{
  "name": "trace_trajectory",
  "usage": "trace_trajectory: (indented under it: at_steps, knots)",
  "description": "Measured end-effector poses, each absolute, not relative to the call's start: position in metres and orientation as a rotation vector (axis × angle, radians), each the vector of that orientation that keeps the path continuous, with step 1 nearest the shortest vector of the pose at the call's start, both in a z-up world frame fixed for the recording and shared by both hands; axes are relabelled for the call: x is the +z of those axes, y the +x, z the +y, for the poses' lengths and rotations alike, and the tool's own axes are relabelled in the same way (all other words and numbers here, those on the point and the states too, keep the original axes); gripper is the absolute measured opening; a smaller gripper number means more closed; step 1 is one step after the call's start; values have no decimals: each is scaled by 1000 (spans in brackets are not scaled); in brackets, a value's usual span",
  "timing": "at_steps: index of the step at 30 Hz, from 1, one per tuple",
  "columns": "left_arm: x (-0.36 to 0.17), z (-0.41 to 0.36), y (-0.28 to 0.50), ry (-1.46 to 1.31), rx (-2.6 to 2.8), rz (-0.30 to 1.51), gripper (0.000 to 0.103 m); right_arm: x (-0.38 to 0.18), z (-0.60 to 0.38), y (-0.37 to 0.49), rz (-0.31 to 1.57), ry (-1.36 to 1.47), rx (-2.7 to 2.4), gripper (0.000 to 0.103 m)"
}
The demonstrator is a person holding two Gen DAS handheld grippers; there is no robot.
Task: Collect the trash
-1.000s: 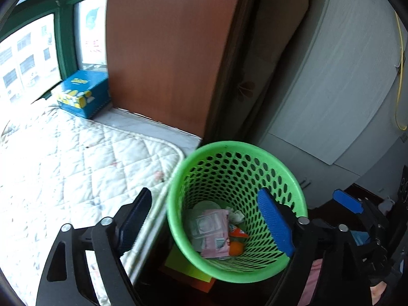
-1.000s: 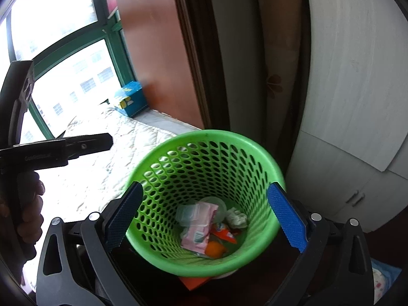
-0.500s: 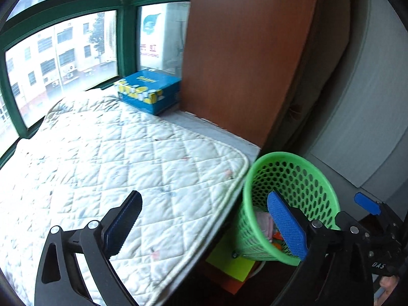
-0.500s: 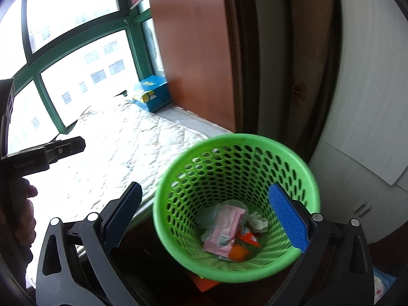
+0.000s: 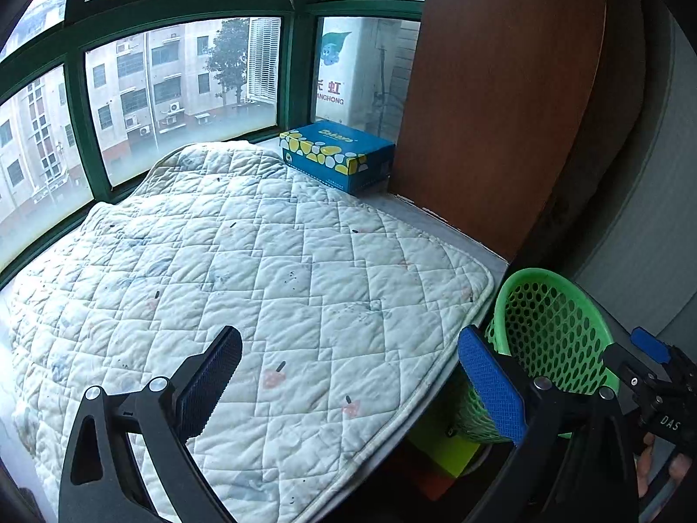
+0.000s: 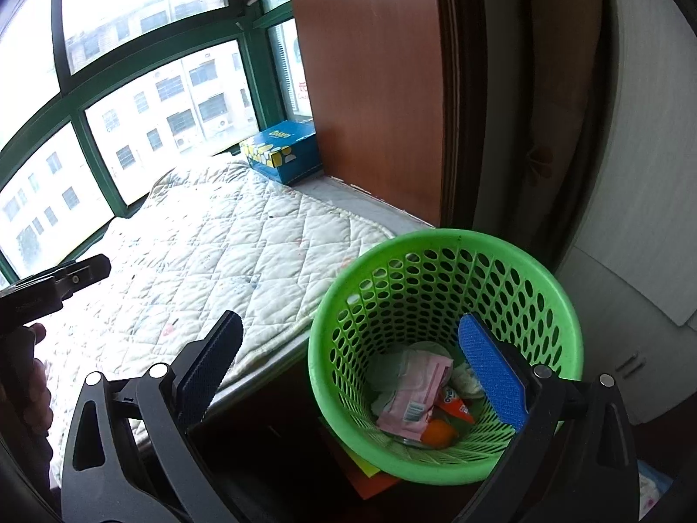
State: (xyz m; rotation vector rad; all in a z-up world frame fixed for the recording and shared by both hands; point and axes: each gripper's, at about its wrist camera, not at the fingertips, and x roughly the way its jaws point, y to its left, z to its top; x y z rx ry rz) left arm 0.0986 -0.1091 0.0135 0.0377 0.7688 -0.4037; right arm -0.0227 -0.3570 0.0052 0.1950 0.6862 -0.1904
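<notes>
Both tools gape empty: left tool (image 5: 348, 385) over the quilt (image 5: 244, 287), right tool (image 6: 348, 364) at the green basket (image 6: 444, 257) lower right; scan the quilt for scraps.

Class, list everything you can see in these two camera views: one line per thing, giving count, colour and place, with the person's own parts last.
Bin: one, green, on the floor beside the quilt's corner.
Wrappers: several, pink, white and orange, in the bin's bottom.
Quilt: one, white, on the window ledge.
Box: one, blue with yellow spots, at the quilt's far end.
Window: one, green frame, behind the ledge.
Panel: one, brown, right of the box.
Left claw: black with blue pads, open, empty, over the quilt.
Right claw: same, open, empty, over the bin.
</notes>
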Motion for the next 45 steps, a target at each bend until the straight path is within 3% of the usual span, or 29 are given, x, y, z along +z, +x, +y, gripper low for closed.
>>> trace_trajectory:
  at_steps: [45]
  knots:
    - [12,-93,79,67,-371,756,96,6,-341,-20,676,182,-165,98]
